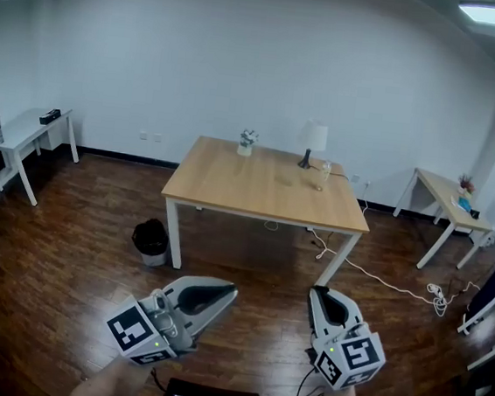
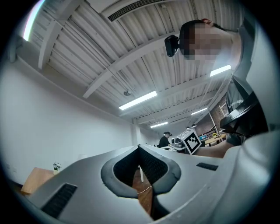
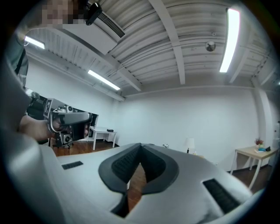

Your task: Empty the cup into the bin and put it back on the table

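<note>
At the far left, a small white tabletop [image 1: 26, 130] stands against the wall on thin legs. Moving right, a black bin [image 1: 151, 240] sits on the dark wooden floor [image 1: 74, 262], just beside the front left leg of the central table. Your left claw [image 1: 231, 289] hovers low in the head view, above the floor and well short of the table. In the left gripper view that claw [image 2: 139, 146] is pinched closed, its tips meeting with nothing between them. The large light wooden tabletop [image 1: 231, 187] fills the middle of the room. On its far edge stand a small potted plant [image 1: 248, 142], then, further right, a white-shaded lamp [image 1: 313, 142]. The cup [image 1: 325, 168], small and seemingly clear, stands on the tabletop just to the right of the lamp's base, well apart from both claws. Your right claw [image 1: 315, 289] hovers level with the left one, and the right gripper view shows this claw [image 3: 141, 144] closed too, tips together and empty. A white cable [image 1: 379, 281] trails across the floor to the right. A pale tabletop [image 1: 449, 201] stands by the right wall.
</note>
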Demonstrator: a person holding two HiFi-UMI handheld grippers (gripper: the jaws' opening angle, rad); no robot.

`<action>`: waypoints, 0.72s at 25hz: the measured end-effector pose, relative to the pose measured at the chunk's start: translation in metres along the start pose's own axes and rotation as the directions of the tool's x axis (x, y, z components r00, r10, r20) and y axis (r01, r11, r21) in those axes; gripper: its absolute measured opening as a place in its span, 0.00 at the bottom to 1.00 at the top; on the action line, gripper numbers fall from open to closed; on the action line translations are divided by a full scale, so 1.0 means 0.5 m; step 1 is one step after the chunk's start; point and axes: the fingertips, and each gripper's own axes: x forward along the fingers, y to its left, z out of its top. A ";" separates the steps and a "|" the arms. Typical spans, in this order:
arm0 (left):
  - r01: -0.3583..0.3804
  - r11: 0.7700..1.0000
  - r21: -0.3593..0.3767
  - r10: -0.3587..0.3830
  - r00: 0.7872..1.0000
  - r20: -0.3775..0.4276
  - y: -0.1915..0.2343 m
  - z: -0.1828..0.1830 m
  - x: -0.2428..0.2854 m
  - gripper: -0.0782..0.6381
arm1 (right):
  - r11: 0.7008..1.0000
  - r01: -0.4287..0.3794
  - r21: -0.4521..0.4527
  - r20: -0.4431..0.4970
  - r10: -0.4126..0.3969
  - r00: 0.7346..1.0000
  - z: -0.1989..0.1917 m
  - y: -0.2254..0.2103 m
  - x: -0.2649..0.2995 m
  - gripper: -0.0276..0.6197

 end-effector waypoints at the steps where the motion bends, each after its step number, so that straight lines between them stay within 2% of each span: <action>1: -0.003 1.000 -0.011 0.003 1.000 0.001 0.012 -0.005 0.001 0.10 | 1.000 -0.001 -0.002 -0.005 0.001 1.000 -0.001 0.001 0.010 0.04; 11: -0.005 0.996 -0.088 0.004 1.000 -0.012 0.086 -0.062 0.039 0.10 | 1.000 0.000 0.003 -0.055 0.001 0.998 -0.023 -0.031 0.077 0.04; 18: -0.016 0.997 -0.071 0.015 1.000 -0.013 0.128 -0.086 0.088 0.10 | 1.000 -0.010 0.019 -0.042 0.010 0.999 -0.037 -0.096 0.124 0.04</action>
